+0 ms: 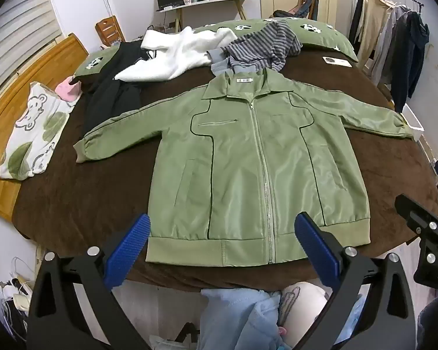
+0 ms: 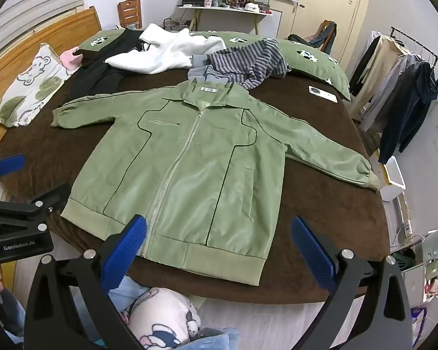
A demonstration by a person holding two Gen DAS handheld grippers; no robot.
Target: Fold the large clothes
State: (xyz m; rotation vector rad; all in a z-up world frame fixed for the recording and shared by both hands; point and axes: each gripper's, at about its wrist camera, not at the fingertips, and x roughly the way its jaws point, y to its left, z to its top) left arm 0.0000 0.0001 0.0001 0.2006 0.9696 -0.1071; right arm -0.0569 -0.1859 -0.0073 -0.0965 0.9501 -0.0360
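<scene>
A green zip-up jacket (image 1: 248, 157) (image 2: 187, 160) lies flat, front up, on the brown bedspread, zipper closed, both sleeves spread out sideways. Its ribbed hem is nearest to me. My left gripper (image 1: 222, 233) hangs above the hem near the zipper's lower end, blue pads wide apart, nothing between them. My right gripper (image 2: 219, 236) hovers over the hem's right half, open too and empty. Neither touches the cloth. The right gripper's body (image 1: 423, 227) shows at the left wrist view's right edge, and the left gripper's body (image 2: 17, 218) at the right wrist view's left edge.
Behind the jacket lie a striped garment (image 1: 262, 46), a white fleece (image 1: 175, 55) and a black garment (image 1: 111, 93). A bear-print pillow (image 1: 32, 134) rests by the wooden headboard (image 1: 23, 87). A clothes rack (image 2: 400, 93) stands right of the bed. A person's legs (image 2: 160, 318) show below.
</scene>
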